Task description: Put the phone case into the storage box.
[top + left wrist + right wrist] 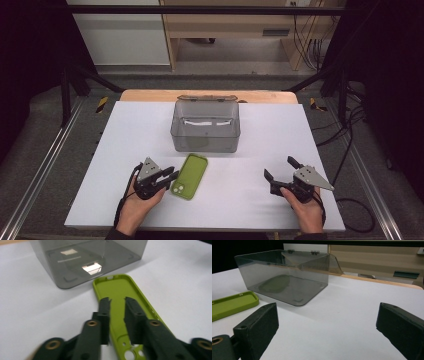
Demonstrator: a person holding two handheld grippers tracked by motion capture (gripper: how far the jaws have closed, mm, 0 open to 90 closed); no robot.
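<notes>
Phone case (189, 176), lime green, lies open side up on the white counter (125, 140), lower middle of the high view, just below the smoky clear box (205, 126). Its camera cutout end sits toward the bottom of the frame, right where the left gripper (171, 176) comes in from the left.

From the left gripper view, that gripper's two black jaws stand close together over the left edge of the case (117, 290), one jaw on the outside of the rim and the other over the inside floor. They look pinched onto the side wall (the exact contact is hidden behind the jaws themselves, so I can't swear the pads are pressing). The box (75, 262) fills the top of that view, just past the far end of the case.

The right gripper (281, 170) rests at the lower right of the high view, well apart from the case, with its jaws spread wide and nothing but bare counter between them. In the right gripper view the case (232, 305) peeks in at the left edge, with the box (284, 275) at upper left, lid tipped back.
</notes>
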